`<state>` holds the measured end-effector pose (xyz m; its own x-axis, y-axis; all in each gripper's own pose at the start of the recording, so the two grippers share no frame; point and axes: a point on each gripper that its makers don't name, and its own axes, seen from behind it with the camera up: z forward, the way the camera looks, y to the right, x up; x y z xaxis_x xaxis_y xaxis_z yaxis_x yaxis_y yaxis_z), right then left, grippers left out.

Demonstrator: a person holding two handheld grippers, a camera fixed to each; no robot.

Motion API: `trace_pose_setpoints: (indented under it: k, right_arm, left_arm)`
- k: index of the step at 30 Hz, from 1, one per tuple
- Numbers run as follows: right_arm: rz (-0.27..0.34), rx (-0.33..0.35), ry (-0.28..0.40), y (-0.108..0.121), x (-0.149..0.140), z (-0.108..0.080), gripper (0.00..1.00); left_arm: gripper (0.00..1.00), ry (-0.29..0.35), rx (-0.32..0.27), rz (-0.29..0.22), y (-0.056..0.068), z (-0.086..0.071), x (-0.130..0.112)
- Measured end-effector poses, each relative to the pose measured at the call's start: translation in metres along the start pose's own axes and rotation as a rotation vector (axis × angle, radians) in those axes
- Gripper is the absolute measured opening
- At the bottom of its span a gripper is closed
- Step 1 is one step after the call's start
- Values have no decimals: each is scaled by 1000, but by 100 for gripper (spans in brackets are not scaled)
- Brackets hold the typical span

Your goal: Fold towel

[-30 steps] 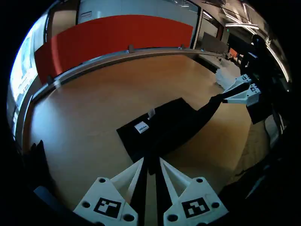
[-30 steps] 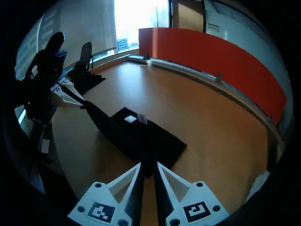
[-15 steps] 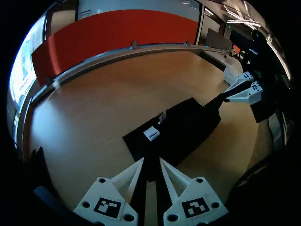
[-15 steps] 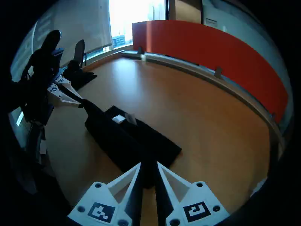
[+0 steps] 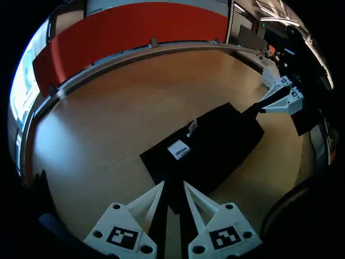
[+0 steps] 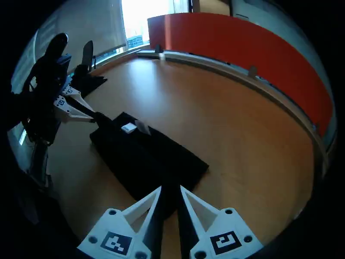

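A black towel [image 5: 215, 142] with a white label [image 5: 178, 150] lies spread on the wooden table [image 5: 108, 121]. In the left gripper view, my left gripper [image 5: 173, 194] is shut on the towel's near corner at the bottom of the frame. The right gripper [image 5: 258, 108] pinches the far corner at the right. In the right gripper view the towel [image 6: 146, 159] runs from my right gripper [image 6: 170, 196], shut on its near corner, to the left gripper [image 6: 94, 117] at the left, where a person's dark arm holds it.
An orange partition [image 5: 129, 34] stands behind a metal rail [image 5: 129, 58] along the table's far edge. Dark chairs [image 6: 86, 54] stand by the bright window. A white pile [image 5: 269, 78] sits at the table's right end.
The held edge, raised and taut a second ago, has come down and away from the label end. The towel now lies wider and flatter. Both grippers stay shut on their corners.
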<state>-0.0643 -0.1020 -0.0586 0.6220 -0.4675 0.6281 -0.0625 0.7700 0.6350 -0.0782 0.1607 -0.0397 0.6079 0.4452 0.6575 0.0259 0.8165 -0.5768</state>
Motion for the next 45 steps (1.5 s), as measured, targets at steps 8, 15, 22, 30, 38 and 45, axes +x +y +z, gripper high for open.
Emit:
trace_pose_setpoints:
  k: [8, 15, 22, 30, 38, 45]
  right_arm:
    - [24, -25, -8, 12, -6, 16, 19]
    - [32, -49, -16, 20, -10, 24, 22]
    - [52, -96, -4, 34, -5, 31, 31]
    - [74, -143, 3, 50, 1, 32, 56]
    - [85, -151, 18, 50, 0, 25, 93]
    - [105, -147, 31, 42, -3, 18, 93]
  left_arm:
    - [25, -14, 45, 3, -14, 18, -3]
    - [31, -14, 83, -13, -27, 25, 2]
    - [38, -13, 138, -10, -46, 28, 4]
    - [38, -11, 179, -14, -60, 29, 7]
    - [76, -13, 143, -50, -53, 26, 5]
    - [92, -13, 123, -80, -47, 21, 1]
